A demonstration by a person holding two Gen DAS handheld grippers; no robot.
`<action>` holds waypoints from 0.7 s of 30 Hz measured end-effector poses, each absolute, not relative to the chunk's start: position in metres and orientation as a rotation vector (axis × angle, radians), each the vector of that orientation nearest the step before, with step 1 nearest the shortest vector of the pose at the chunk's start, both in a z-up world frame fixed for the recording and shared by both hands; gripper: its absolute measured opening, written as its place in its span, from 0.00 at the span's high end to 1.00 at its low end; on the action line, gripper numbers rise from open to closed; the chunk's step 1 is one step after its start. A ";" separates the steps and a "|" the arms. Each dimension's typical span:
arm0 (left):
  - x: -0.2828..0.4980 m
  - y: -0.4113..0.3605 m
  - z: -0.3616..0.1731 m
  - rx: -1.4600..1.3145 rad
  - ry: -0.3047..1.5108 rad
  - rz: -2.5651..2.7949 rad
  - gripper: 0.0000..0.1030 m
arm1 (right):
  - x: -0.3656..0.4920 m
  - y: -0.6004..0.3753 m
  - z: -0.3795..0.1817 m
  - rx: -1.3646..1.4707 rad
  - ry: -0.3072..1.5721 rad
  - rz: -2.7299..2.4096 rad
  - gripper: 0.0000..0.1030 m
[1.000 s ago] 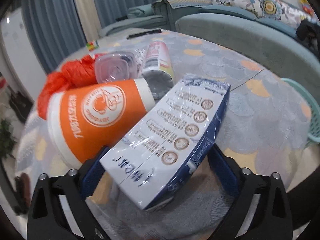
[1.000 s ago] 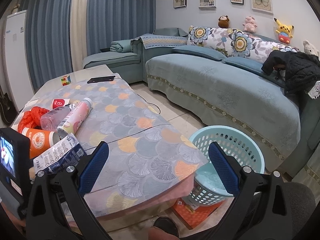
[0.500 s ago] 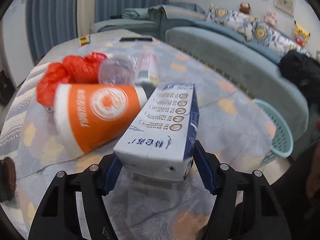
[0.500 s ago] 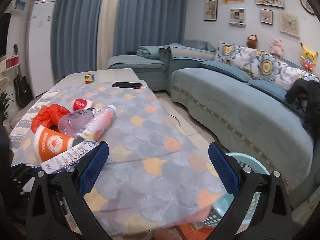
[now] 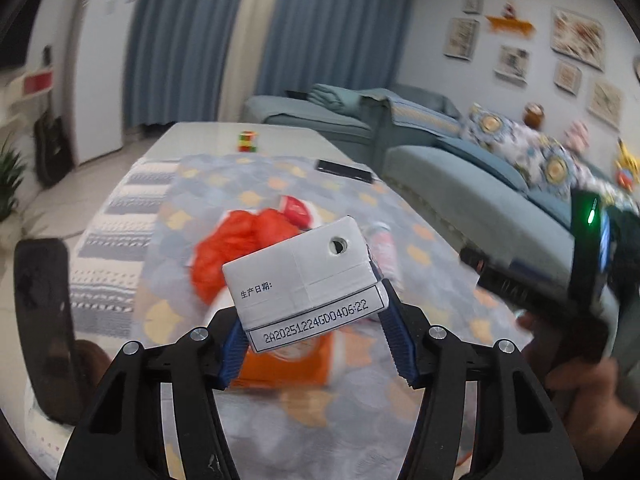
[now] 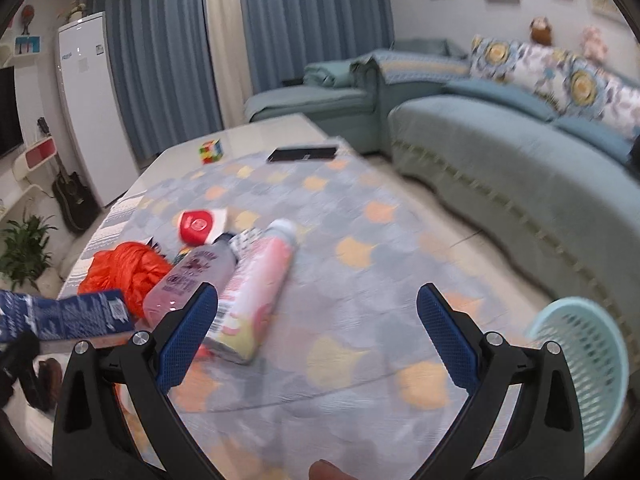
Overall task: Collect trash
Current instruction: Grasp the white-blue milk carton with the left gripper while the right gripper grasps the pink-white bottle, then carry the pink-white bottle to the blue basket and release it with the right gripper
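Carton [image 5: 304, 280] sits end-on between the left gripper [image 5: 316, 336] pads, jaws closing on its sides, lifted above the orange cup [image 5: 280, 364]. Probably empty: light, crushable, a bit slick, so grip the flat sides. Stamp reads 2A20251224GD0406:22, plus 生产日期. Right gripper [image 6: 316, 340] is wide, holding nothing.

Paper, plastic and cloth on the table

Smooth white paperboard milk carton [image 5: 304, 280]; crinkled glossy orange plastic bag [image 6: 128, 268]; matt scale-patterned grey cloth table cover [image 6: 360, 280]; perforated pale-blue plastic basket [image 6: 588, 368].
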State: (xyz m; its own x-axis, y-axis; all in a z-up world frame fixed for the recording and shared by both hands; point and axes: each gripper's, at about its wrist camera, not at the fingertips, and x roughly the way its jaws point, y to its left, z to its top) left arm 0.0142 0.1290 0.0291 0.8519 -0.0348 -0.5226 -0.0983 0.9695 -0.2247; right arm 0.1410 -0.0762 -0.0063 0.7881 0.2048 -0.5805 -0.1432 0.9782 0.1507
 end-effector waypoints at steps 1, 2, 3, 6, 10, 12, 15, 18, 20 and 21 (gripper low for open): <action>0.016 0.136 0.030 -0.270 0.556 0.045 0.45 | 0.147 -0.069 -0.014 0.107 0.656 0.201 0.08; 0.018 0.141 0.030 -0.284 0.559 0.054 0.45 | 0.152 -0.062 -0.020 0.108 0.675 0.212 0.08; 0.020 0.145 0.030 -0.302 0.564 0.062 0.45 | 0.157 -0.054 -0.027 0.108 0.694 0.228 0.08; 0.020 0.152 0.027 -0.313 0.573 0.072 0.45 | 0.167 -0.035 -0.039 0.088 0.732 0.252 0.08; 0.020 0.152 0.022 -0.300 0.583 0.069 0.46 | 0.183 -0.012 -0.057 0.062 0.813 0.262 0.08; 0.021 0.149 0.021 -0.288 0.584 0.068 0.46 | 0.198 -0.001 -0.074 0.038 0.898 0.240 0.11; 0.020 0.146 0.019 -0.256 0.580 0.074 0.46 | 0.211 0.006 -0.087 0.023 0.928 0.207 0.46; 0.016 0.143 0.018 -0.229 0.571 0.085 0.46 | 0.208 0.009 -0.087 -0.017 0.885 0.182 0.53; 0.014 0.142 0.021 -0.204 0.555 0.098 0.46 | 0.202 0.003 -0.087 -0.002 0.872 0.187 0.53; 0.014 0.142 0.023 -0.197 0.546 0.102 0.46 | 0.198 -0.001 -0.085 0.001 0.856 0.183 0.54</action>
State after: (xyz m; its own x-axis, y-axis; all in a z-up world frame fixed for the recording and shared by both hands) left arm 0.0137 0.1425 0.0232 0.8502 0.0440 -0.5247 -0.1487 0.9760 -0.1591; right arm 0.1985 -0.0006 -0.0846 0.6411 0.1608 -0.7505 -0.1600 0.9843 0.0742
